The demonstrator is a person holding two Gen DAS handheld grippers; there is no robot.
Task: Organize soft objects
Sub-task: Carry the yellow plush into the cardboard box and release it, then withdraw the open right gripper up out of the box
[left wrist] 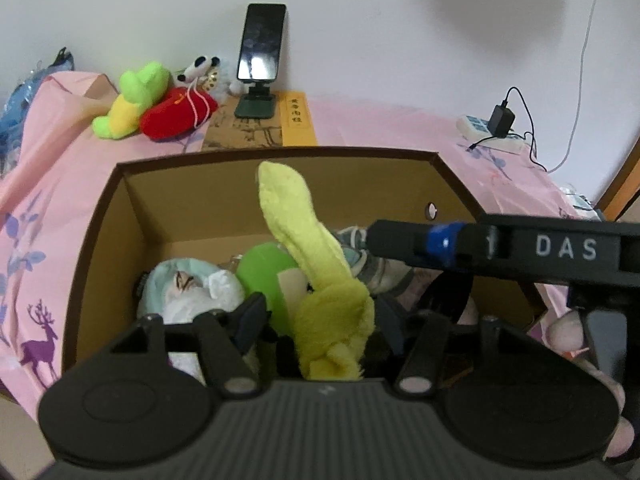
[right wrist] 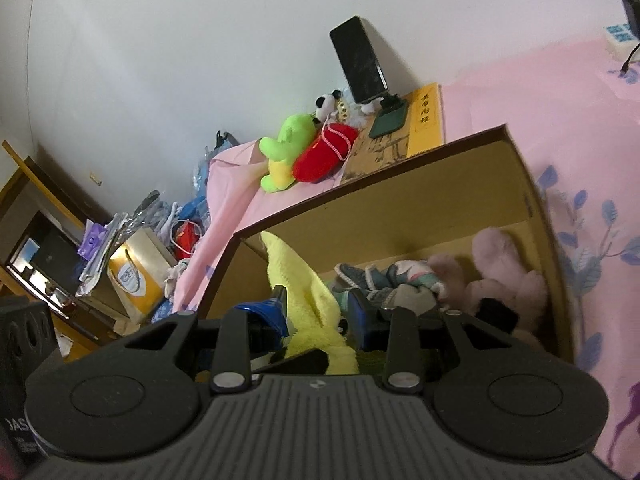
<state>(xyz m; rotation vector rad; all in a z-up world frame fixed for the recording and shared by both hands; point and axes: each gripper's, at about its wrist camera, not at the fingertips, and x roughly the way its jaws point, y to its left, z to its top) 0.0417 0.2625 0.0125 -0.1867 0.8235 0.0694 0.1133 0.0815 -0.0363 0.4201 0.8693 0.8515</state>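
Your left gripper (left wrist: 320,320) pinches the yellow plush (left wrist: 316,272) over the box (left wrist: 96,240), your right gripper (right wrist: 316,308) stands open around it; it's floppy, so grip its thick middle.

A fuzzy, matt plush cloth is seen on the yellow toy (left wrist: 316,264), and the box (left wrist: 192,200) is made of plain matt brown cardboard. The bed is covered by a smooth pink printed sheet (left wrist: 380,124), while a glossy black screen is shown by the phone (left wrist: 261,42) at the far wall. The left gripper (left wrist: 320,320) is formed of matt black ribbed plastic.
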